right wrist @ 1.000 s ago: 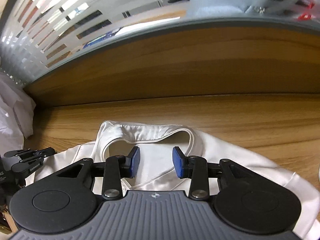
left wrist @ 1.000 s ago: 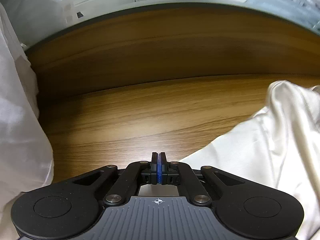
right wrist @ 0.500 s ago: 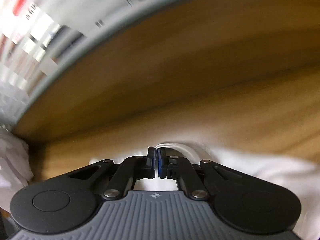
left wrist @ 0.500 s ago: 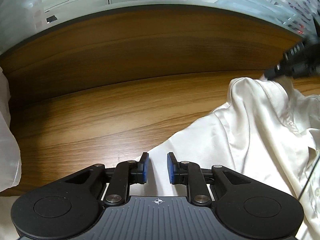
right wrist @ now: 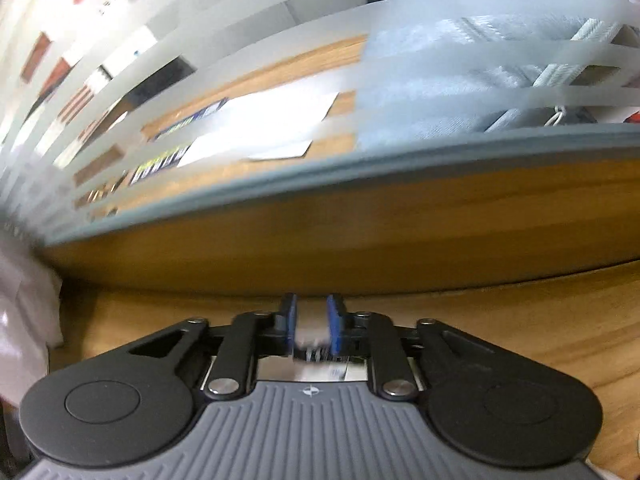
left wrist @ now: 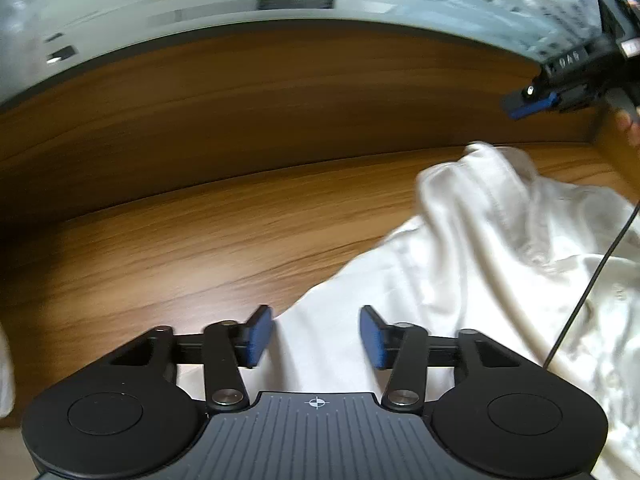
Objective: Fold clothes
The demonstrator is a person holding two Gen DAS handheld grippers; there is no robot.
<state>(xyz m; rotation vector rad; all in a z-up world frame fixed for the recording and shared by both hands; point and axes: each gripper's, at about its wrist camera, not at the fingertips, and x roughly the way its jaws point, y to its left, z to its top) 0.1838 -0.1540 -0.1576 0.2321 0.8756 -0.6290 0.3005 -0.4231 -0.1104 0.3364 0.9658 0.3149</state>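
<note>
A cream satin garment (left wrist: 480,280) lies rumpled on the wooden table (left wrist: 200,248), bunched into a peak at its far end. My left gripper (left wrist: 316,336) hovers over its near edge. Its jaws are opening, and the cloth shows below the gap, but the blue pads (left wrist: 258,334) do not press on it. My right gripper (left wrist: 520,107) hangs above the garment's far end, held by a hand (left wrist: 628,124). In the right wrist view the right gripper (right wrist: 312,320) has a narrow gap, still opening, with only bare wood seen through it. The garment is out of that view.
A raised wooden back panel (left wrist: 280,112) with a striped frosted glass screen (right wrist: 280,80) closes the table's far side. More white cloth (right wrist: 24,312) lies at the left. A thin black cable (left wrist: 592,280) hangs across the garment on the right.
The left gripper went from shut to wide apart and turned toward the garment. The right gripper closed over the collar, moved up and away, and now stands slightly apart with no cloth in its view.
</note>
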